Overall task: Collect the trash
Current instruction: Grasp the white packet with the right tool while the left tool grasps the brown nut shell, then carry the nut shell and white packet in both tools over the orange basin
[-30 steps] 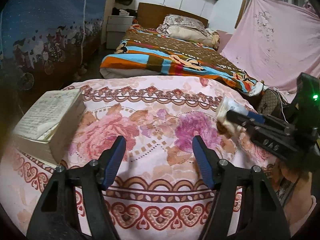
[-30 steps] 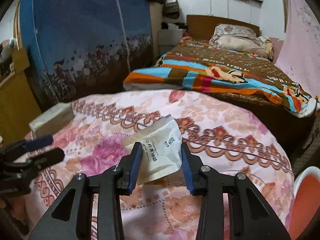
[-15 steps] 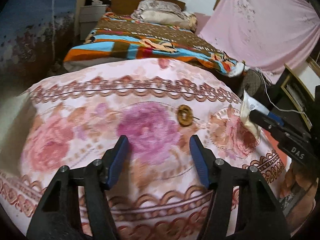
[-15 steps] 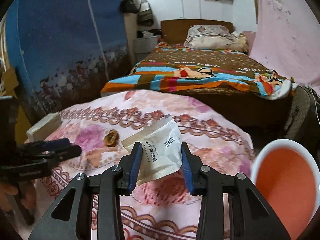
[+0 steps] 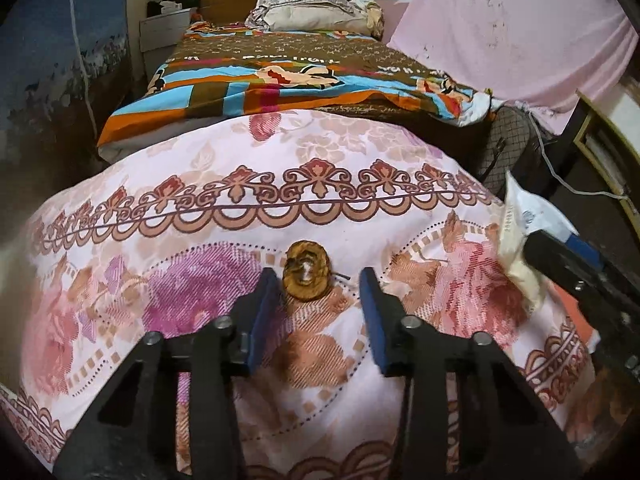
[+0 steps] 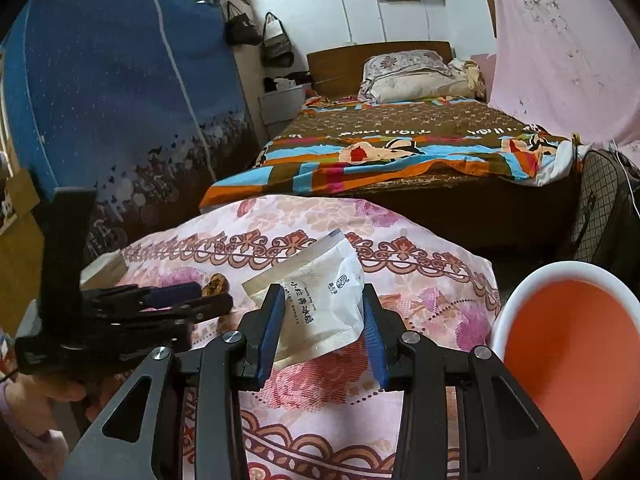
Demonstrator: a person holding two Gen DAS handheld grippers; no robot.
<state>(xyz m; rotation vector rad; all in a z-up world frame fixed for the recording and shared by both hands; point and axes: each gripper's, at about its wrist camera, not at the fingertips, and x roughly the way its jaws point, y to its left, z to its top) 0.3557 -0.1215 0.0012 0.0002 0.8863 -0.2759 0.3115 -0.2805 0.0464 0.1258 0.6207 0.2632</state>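
Observation:
A round brown dried scrap lies on the pink floral tablecloth. My left gripper is low over it, its jaws closing. The scrap sits between the blue fingertips close to the left one, and the right pad stands clear of it. In the right wrist view the left gripper shows at the left with the scrap at its tips. My right gripper is shut on a white printed packet, held above the cloth. That packet also shows at the right edge of the left wrist view.
A white-rimmed bin with an orange inside stands right of the table. A thick book lies at the table's left end. Behind the table is a bed, with a dark mesh case beside it.
The left gripper slid right along the table to the brown scrap and its jaws narrowed around it. The right gripper carried the packet right, bringing the bin into view.

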